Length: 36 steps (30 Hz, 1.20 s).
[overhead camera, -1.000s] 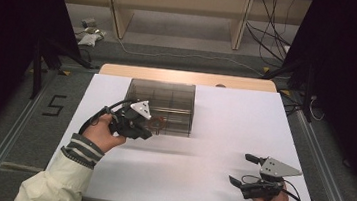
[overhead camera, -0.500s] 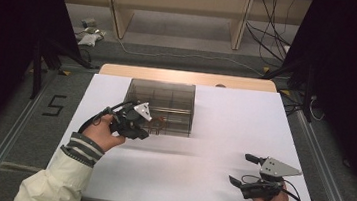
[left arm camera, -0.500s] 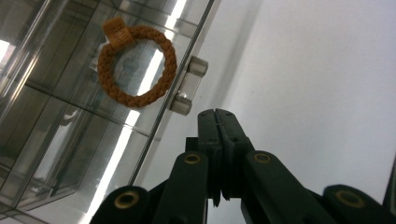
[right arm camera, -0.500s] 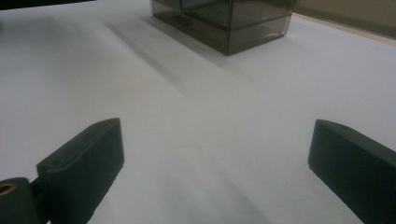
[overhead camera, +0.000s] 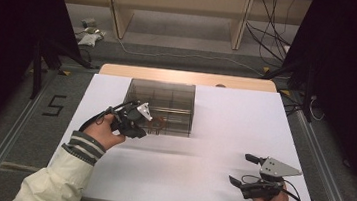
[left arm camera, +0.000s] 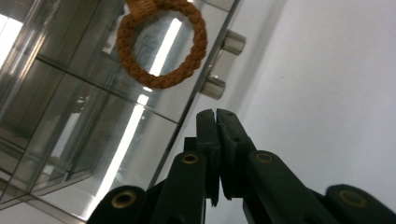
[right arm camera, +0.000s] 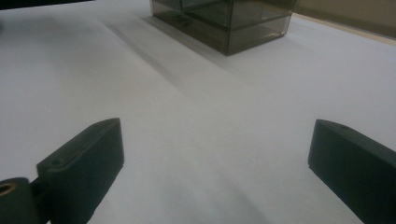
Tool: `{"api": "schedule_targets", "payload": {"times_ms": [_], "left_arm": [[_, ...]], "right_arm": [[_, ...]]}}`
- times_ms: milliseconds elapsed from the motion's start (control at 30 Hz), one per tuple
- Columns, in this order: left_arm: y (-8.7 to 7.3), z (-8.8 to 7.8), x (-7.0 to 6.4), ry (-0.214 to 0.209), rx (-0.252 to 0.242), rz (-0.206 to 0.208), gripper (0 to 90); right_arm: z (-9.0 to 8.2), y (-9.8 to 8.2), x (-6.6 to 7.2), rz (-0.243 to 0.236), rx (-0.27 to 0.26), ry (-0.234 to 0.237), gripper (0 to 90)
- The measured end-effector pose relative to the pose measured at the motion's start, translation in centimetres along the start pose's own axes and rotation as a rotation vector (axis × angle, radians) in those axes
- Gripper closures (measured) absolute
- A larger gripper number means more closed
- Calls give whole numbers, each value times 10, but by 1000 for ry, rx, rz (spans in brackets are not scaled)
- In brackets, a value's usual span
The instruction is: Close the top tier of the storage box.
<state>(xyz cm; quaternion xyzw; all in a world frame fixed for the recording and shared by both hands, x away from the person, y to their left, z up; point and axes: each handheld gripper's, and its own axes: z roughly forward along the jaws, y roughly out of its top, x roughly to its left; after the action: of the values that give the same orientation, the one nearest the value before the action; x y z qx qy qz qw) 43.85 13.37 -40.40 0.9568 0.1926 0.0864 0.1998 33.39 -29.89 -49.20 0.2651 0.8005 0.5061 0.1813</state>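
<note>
Rope ring (left arm camera: pixel 161 44) hangs on the clear box (overhead camera: pixel 166 99) front — left gripper (left arm camera: pixel 215 114) just beside it (jaws pressed together); right gripper (right arm camera: pixel 215 154) well apart, jaws spread.

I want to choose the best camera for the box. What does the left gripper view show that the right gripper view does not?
The left gripper view shows its shut claw, a brown rope ring and two small metal knobs on the clear box. The right gripper view shows its open claw and the whole box from farther off. Both show the box and the white table.

Clear box (overhead camera: pixel 166 104) blocks table (overhead camera: pixel 208 184) back centre; wide bare room right and front.
</note>
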Motion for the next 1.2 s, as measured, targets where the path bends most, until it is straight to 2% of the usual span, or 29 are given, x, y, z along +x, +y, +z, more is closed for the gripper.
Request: {"api": "schedule_targets", "payload": {"times_ms": [600,933,1200], "left_arm": [[2,2,5,34,-15,-16,882],[4,3,14,51,-52,-73,884],[6,6,23,50,-68,-92,889]], "right_arm": [[0,0,1,-2,3,-1,46],[0,0,1,-4,3,-1,46],[0,0,1,-4,3,-1,46]]}}
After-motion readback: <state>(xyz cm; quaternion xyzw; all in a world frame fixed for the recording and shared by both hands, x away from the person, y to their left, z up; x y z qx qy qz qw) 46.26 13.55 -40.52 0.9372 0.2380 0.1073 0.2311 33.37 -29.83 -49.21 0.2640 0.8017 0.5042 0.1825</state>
